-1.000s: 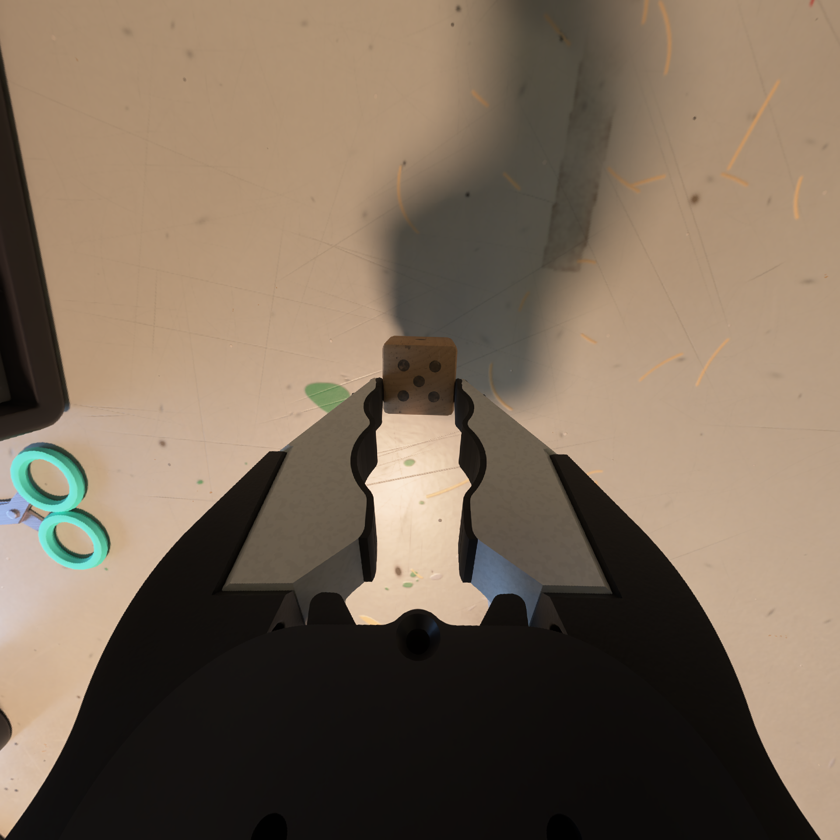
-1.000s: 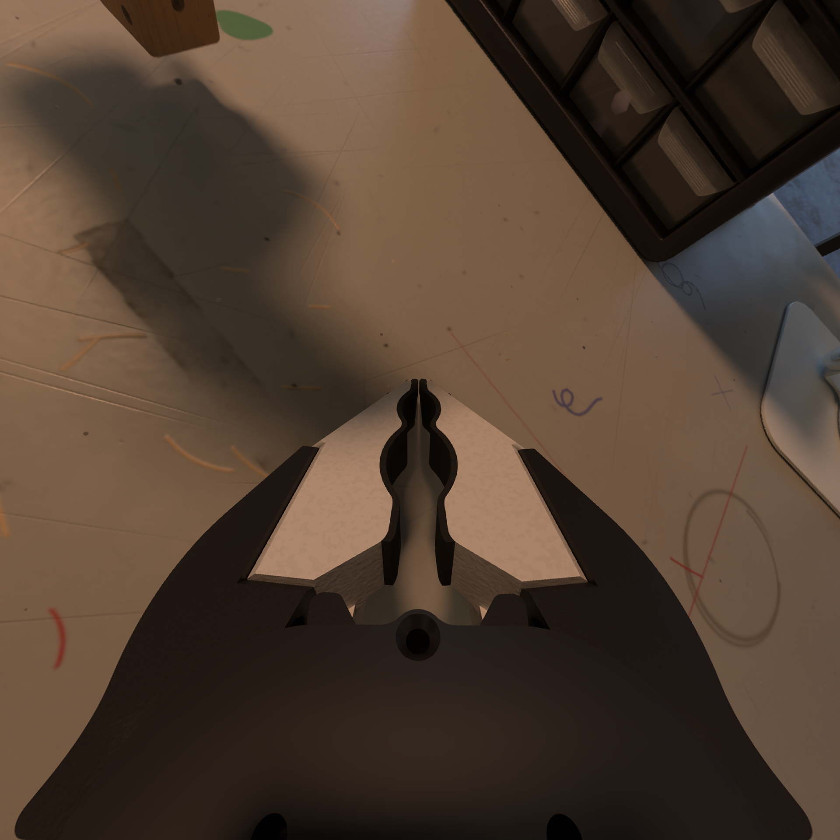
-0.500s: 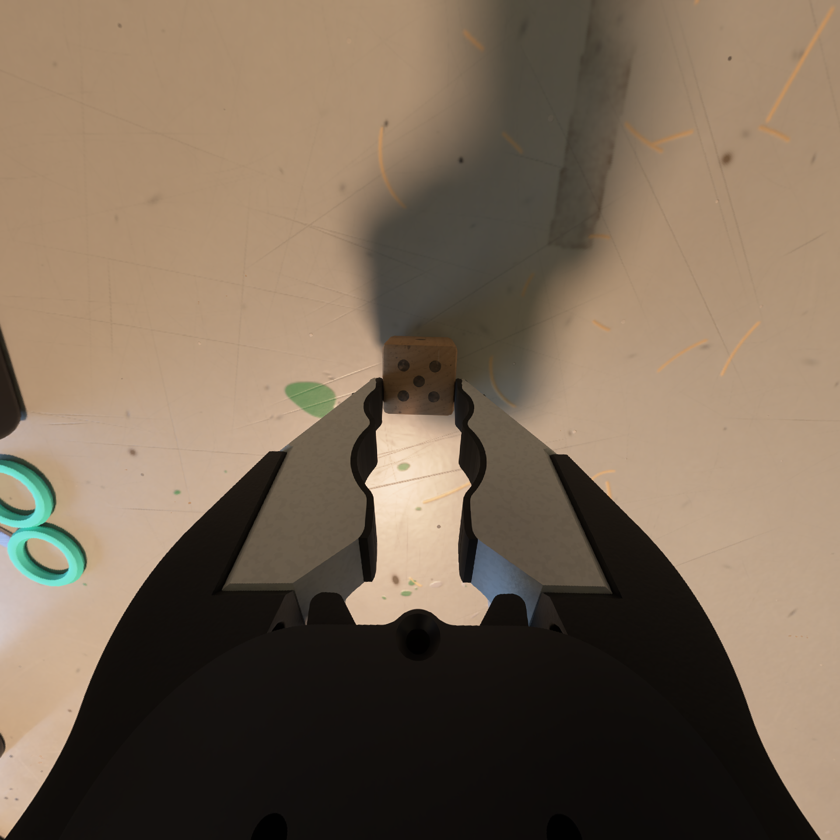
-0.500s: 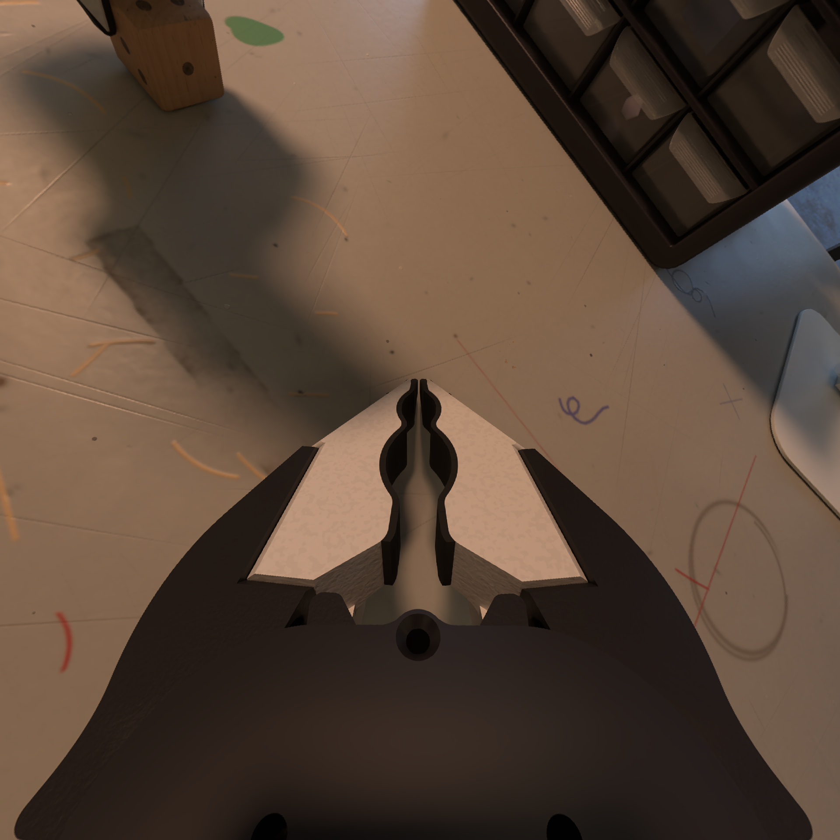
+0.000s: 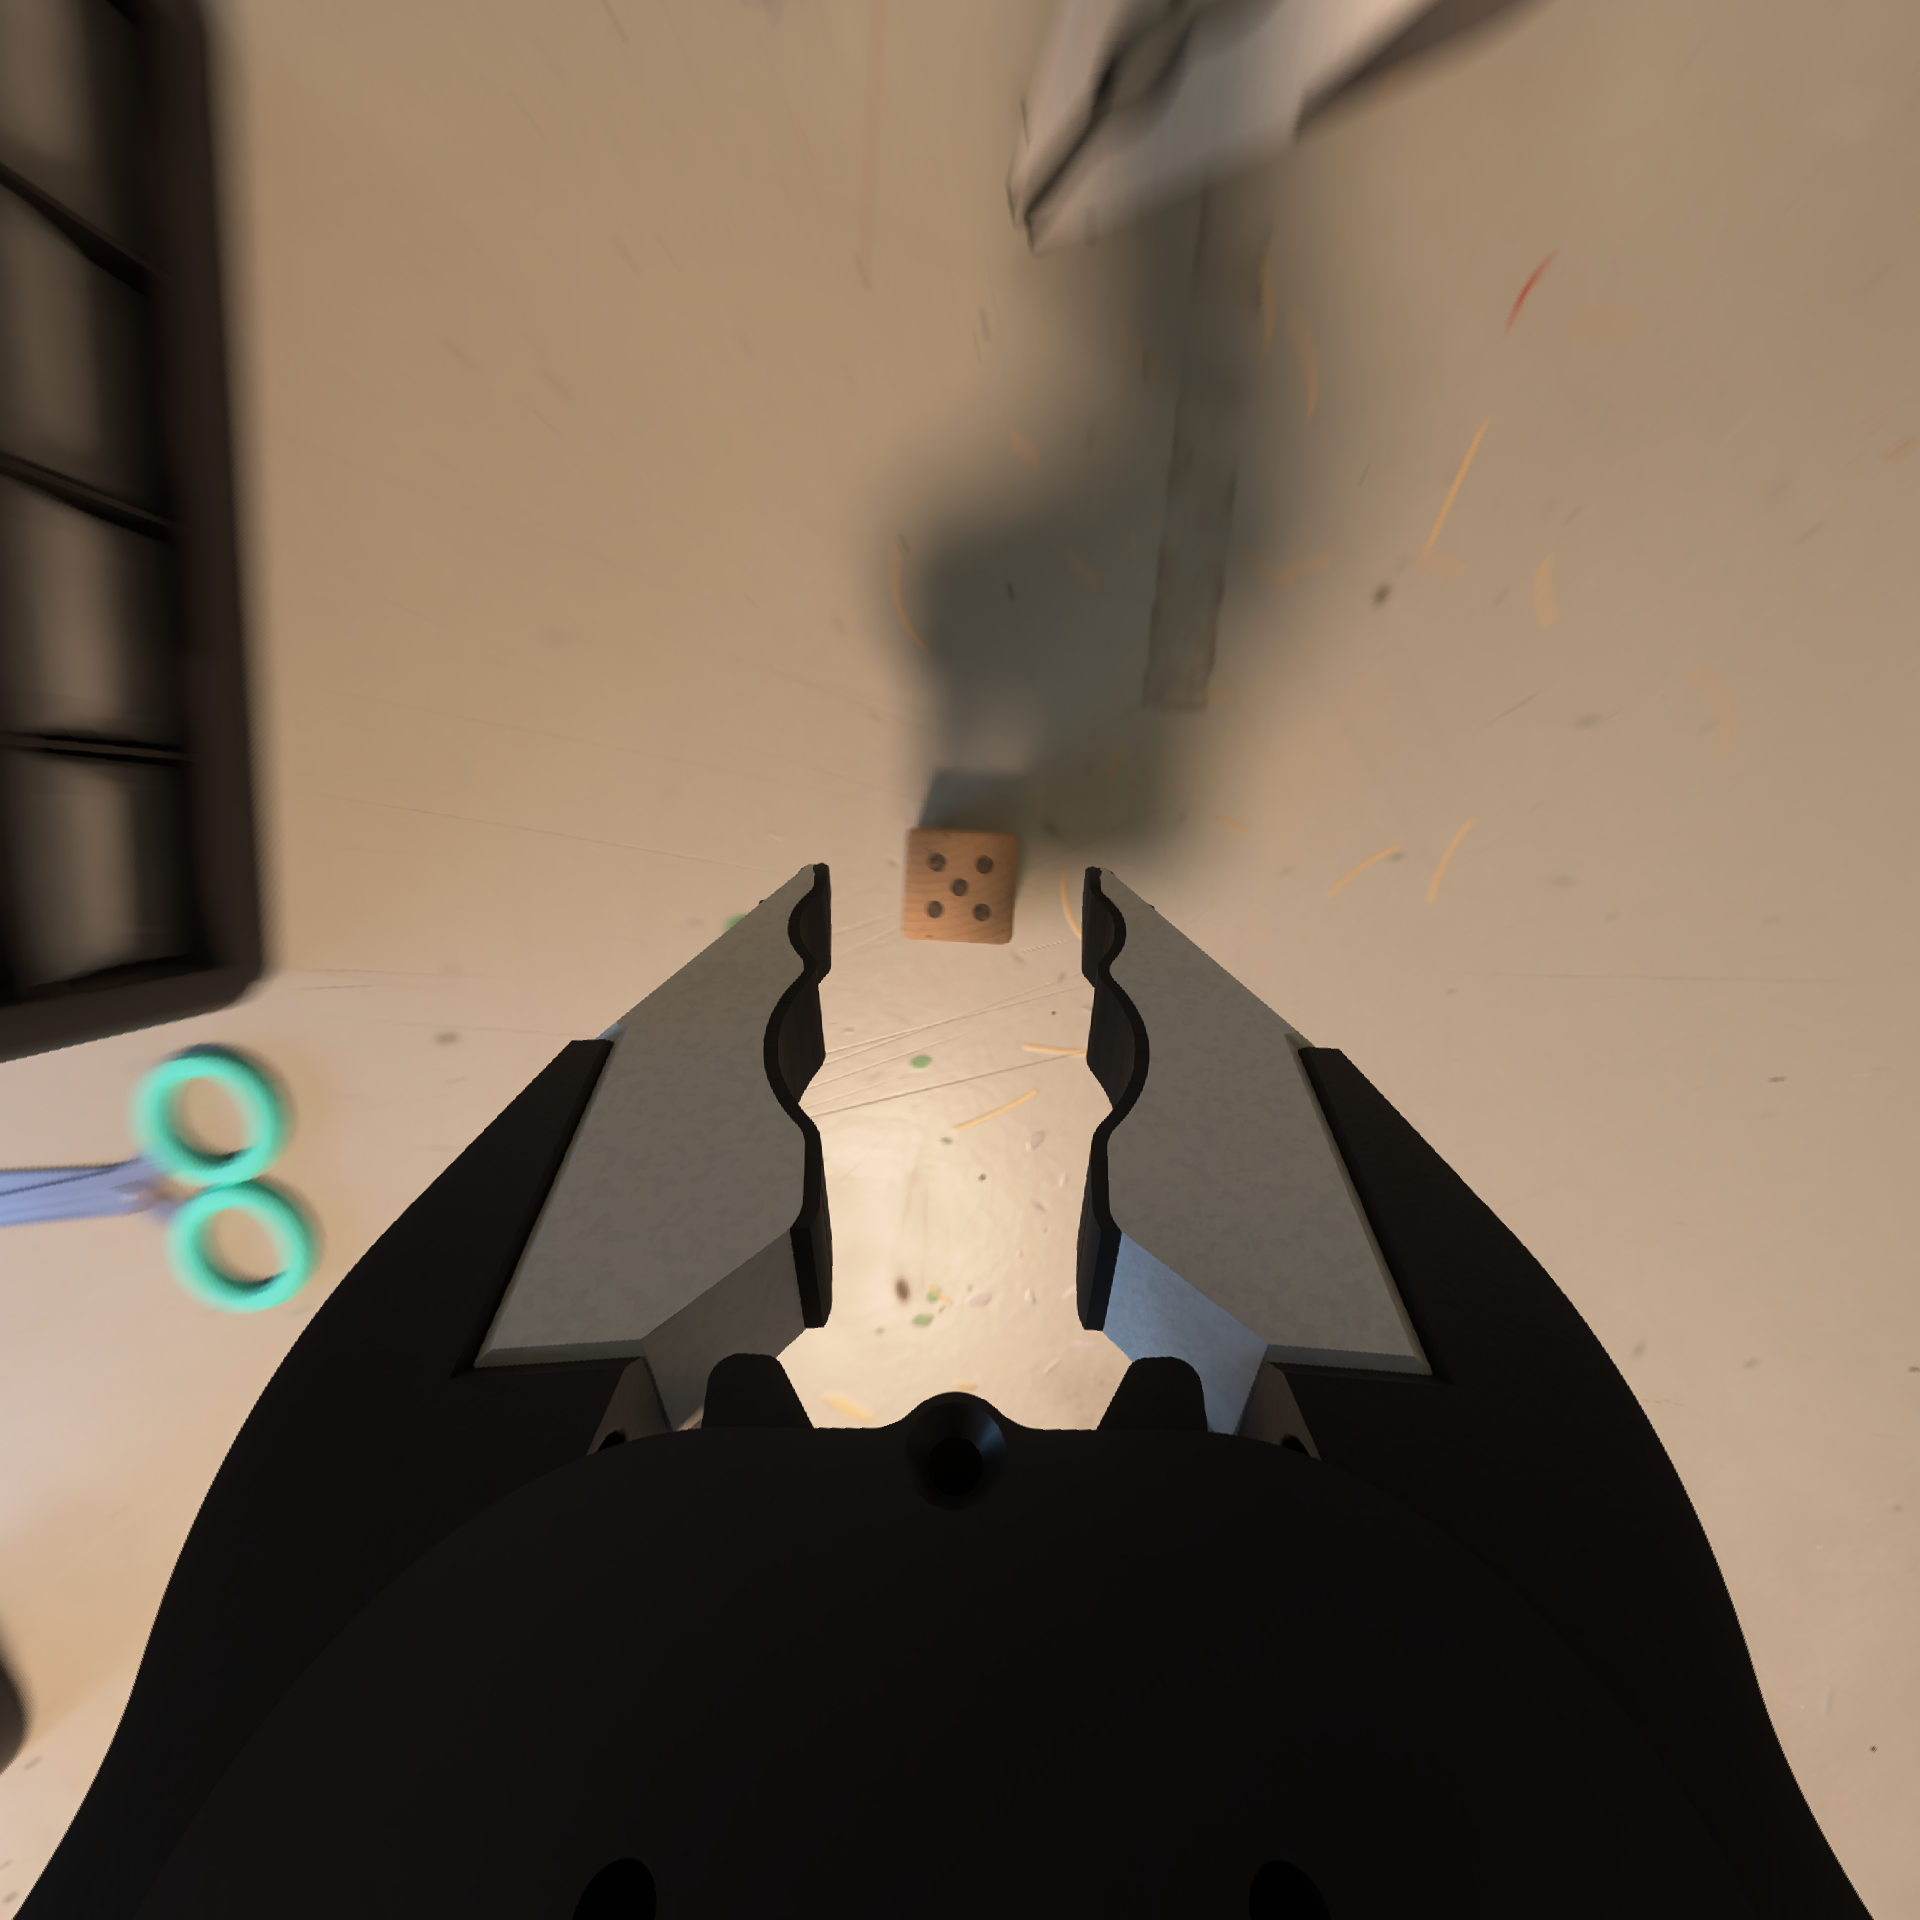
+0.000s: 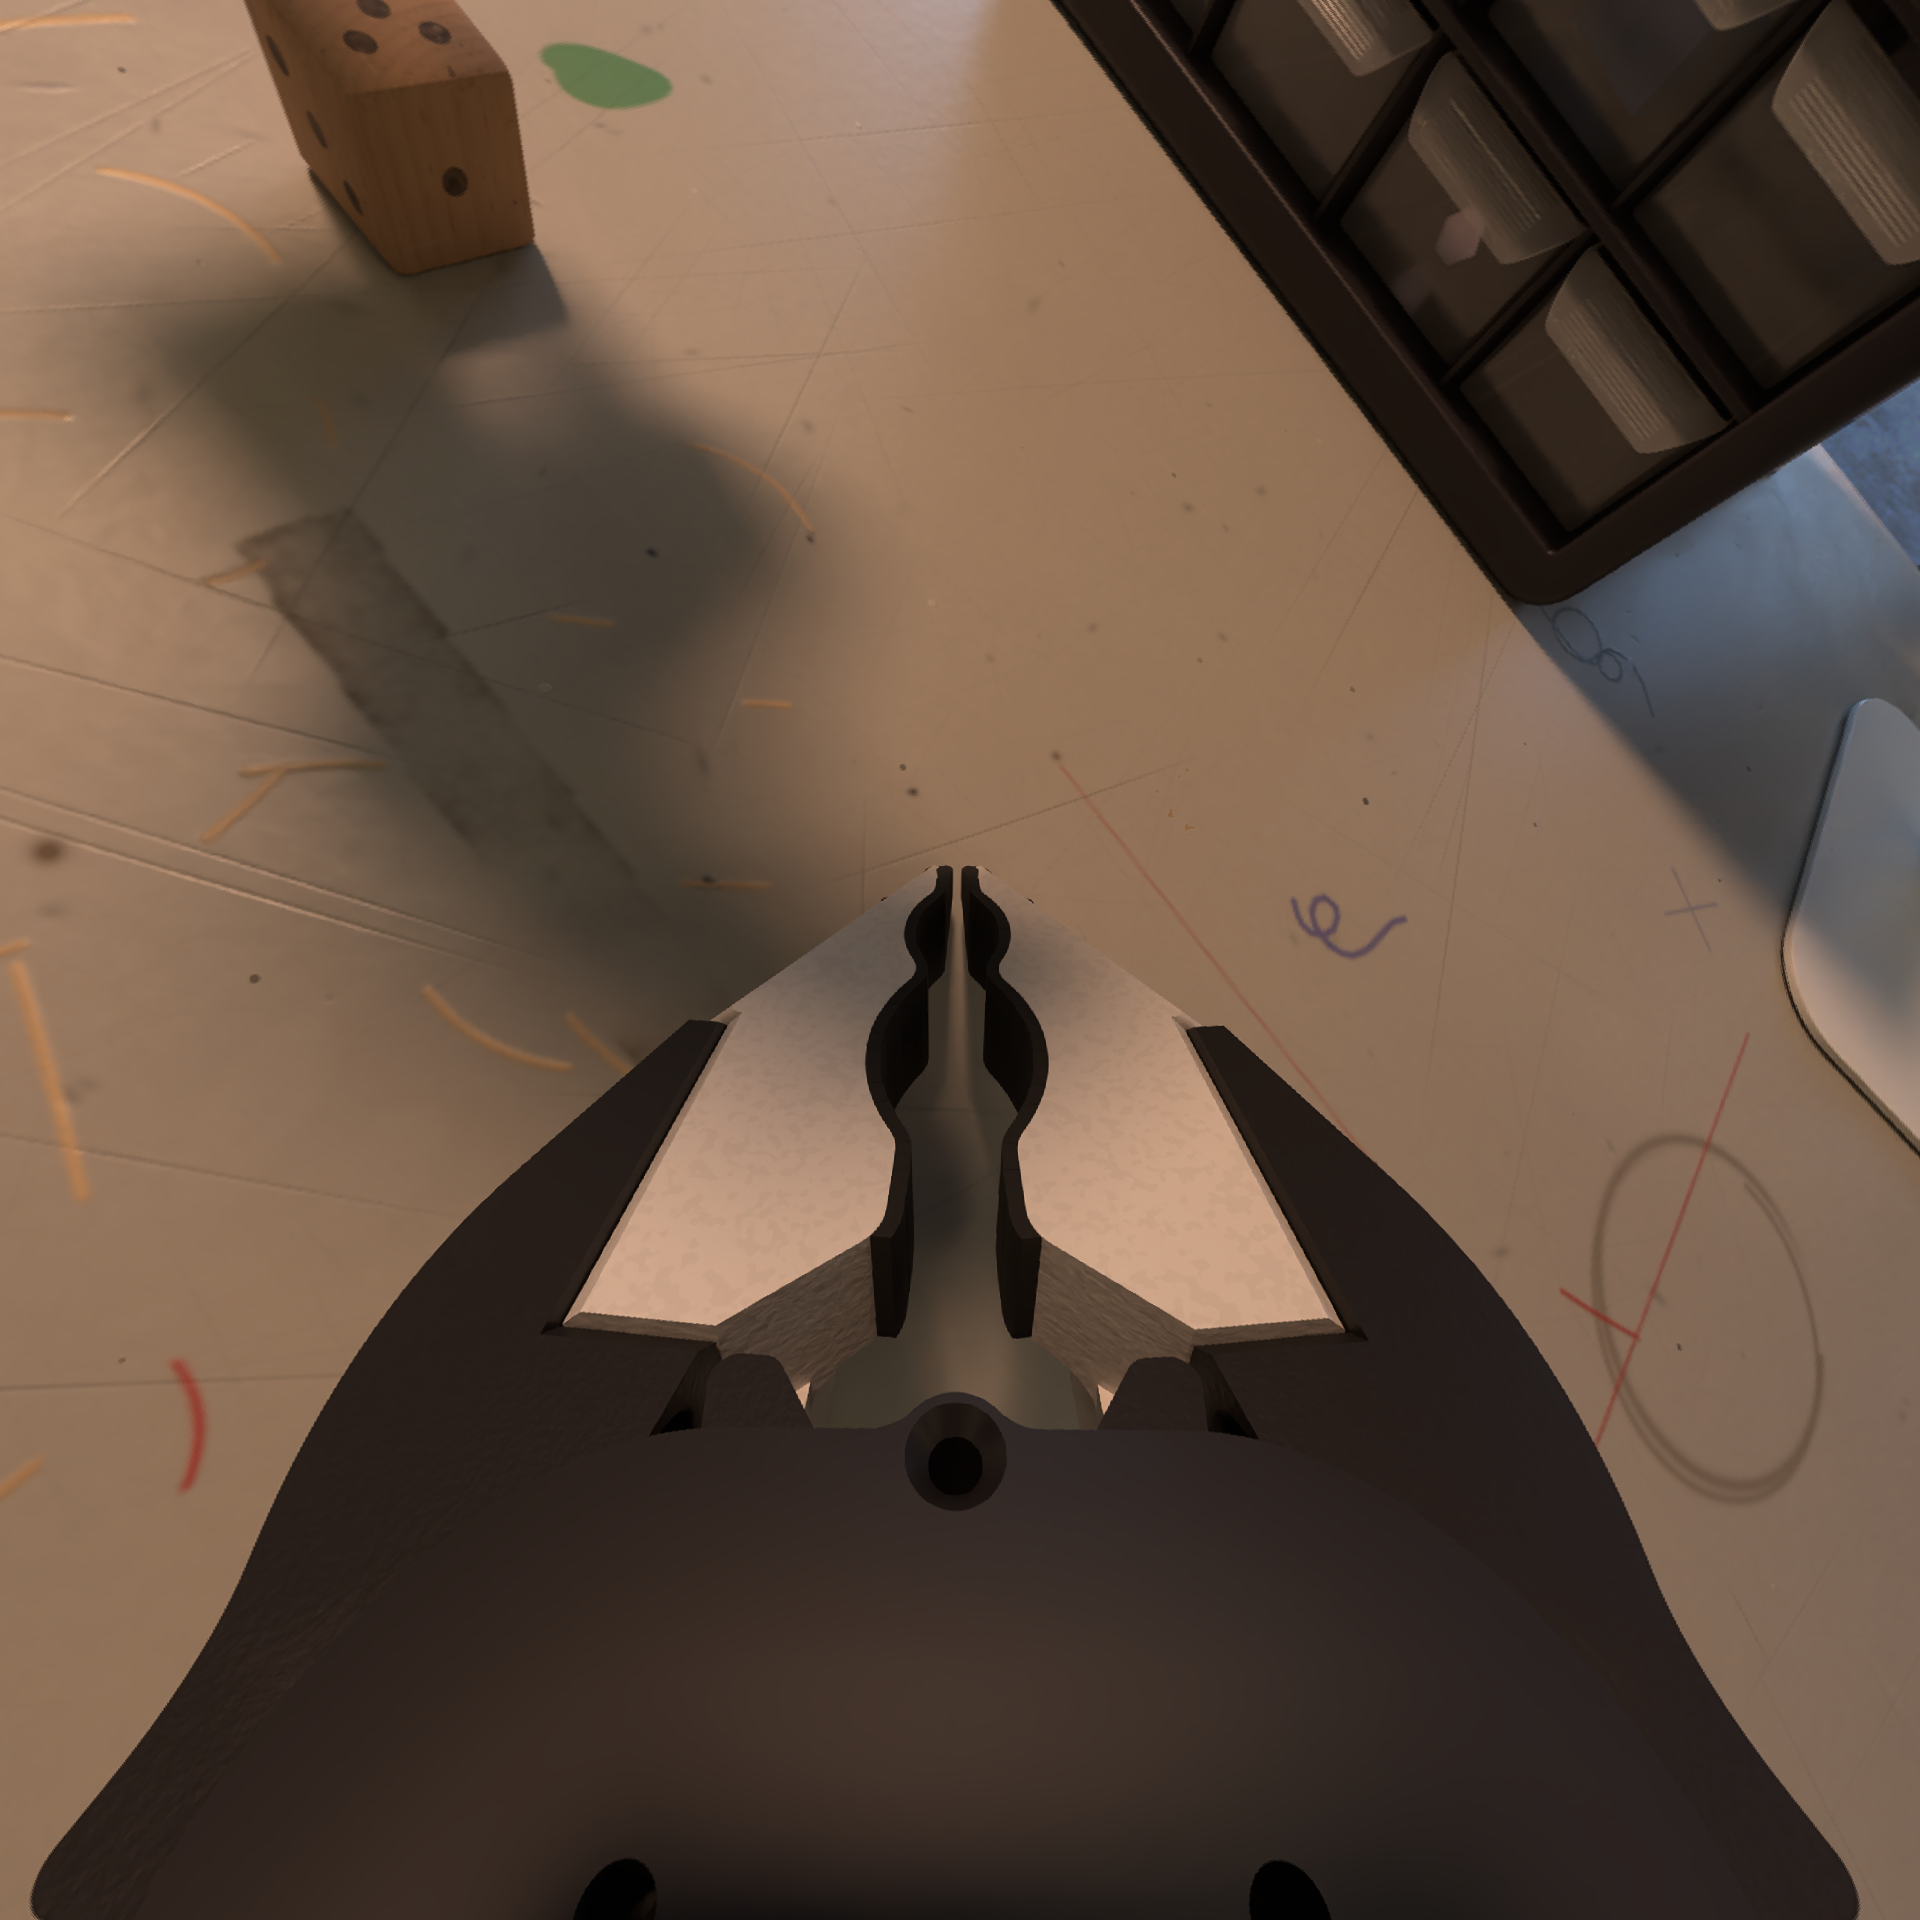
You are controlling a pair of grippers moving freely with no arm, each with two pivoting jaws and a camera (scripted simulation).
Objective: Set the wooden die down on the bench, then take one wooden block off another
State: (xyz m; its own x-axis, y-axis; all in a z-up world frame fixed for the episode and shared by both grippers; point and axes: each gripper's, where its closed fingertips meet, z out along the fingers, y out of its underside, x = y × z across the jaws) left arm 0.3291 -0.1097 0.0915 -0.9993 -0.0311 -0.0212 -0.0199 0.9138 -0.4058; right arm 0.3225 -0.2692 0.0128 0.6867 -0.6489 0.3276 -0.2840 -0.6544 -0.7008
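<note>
Left wrist view is looking down on the bench [image 5: 520, 623], where a dark drawer unit [image 5: 104, 520] is sitting at nine o'clock and teal-handled scissors [image 5: 223, 1174] at eight. The left gripper [image 5: 956, 894] is hanging above the bench with jaws spread wide and gripping nothing. The die [image 5: 958, 886] is resting on the bench between and beyond its tips, five pips up. The first step looks done; unstacking is coming next, though no blocks are showing. The right gripper [image 6: 956, 873] is pointing downward, jaws nearly touching and empty, with the die [image 6: 405, 135] at eleven o'clock.
</note>
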